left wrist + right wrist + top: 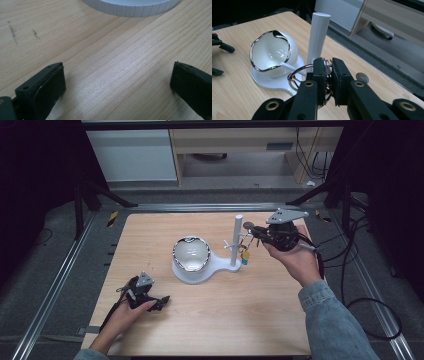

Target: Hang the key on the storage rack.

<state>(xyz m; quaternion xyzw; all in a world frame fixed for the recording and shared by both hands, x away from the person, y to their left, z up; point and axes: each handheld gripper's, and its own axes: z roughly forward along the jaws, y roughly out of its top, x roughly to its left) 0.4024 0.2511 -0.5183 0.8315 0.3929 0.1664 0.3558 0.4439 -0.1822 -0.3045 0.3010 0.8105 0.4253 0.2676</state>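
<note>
Dim room, dark margins in the high view; counter (210, 320) evenly lit from above, shadows soft. Glare streaks on the bowl (272, 53) rim. Near black pads in both gripper views slightly soft-focused.

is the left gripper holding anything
No, the left gripper has its jaws wide apart over bare table, with nothing between them.
</note>
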